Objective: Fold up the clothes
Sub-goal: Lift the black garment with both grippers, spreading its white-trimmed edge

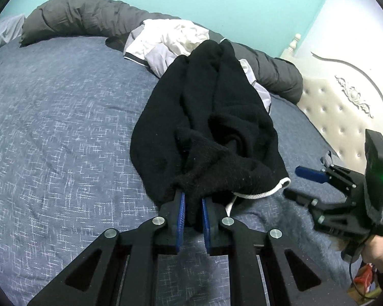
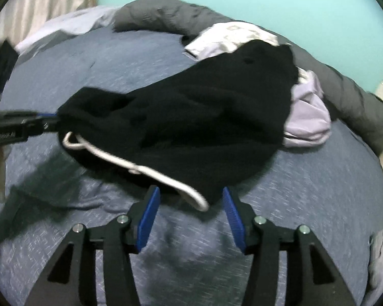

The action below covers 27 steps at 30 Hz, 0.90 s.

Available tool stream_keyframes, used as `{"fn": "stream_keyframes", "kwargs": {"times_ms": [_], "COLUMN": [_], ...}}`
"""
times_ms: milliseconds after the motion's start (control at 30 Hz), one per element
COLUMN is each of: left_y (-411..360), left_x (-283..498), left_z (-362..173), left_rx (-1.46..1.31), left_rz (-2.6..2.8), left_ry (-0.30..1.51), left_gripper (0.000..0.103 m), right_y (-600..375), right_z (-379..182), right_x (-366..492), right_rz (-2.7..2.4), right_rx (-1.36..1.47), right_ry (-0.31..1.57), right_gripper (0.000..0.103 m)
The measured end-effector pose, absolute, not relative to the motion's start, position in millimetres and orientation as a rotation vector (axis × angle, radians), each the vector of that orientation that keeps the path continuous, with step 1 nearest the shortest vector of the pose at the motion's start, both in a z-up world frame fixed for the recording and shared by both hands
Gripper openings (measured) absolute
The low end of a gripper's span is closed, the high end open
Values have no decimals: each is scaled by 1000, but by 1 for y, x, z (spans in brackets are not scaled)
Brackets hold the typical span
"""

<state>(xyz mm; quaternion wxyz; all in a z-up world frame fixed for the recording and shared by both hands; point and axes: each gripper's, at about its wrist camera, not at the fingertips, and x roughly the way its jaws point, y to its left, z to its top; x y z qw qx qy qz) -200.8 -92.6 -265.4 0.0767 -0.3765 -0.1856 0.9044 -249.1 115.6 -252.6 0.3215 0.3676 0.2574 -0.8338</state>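
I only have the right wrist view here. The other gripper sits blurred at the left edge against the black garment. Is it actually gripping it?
Observer: Yes. The left gripper is shut on the black garment, cloth bunched between its blue pads.
Operator: And my right gripper?
Observer: The right gripper is open, beside the garment's hem.
Operator: What lies further right?
Observer: A tufted cream headboard.

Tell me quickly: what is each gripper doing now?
Left gripper: closed on the black garment.
Right gripper: open, holding nothing.
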Motion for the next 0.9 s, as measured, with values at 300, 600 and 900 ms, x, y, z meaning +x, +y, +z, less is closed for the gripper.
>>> {"fn": "stream_keyframes", "kwargs": {"times_ms": [300, 600, 900], "left_y": [-91, -78, -58], "left_x": [-201, -203, -210], "left_z": [-265, -268, -278], "left_rx": [-1132, -1168, -1200], "left_rz": [2711, 2704, 2672], "left_ry": [-530, -451, -421], "left_gripper": [13, 28, 55], "right_y": [84, 87, 100], "right_z": [-257, -233, -192], "right_x": [-251, -273, -301], "right_rz": [-2150, -2229, -2314], "right_rx": [907, 904, 904], "right_ry": [751, 631, 475], "right_gripper": [43, 9, 9]}}
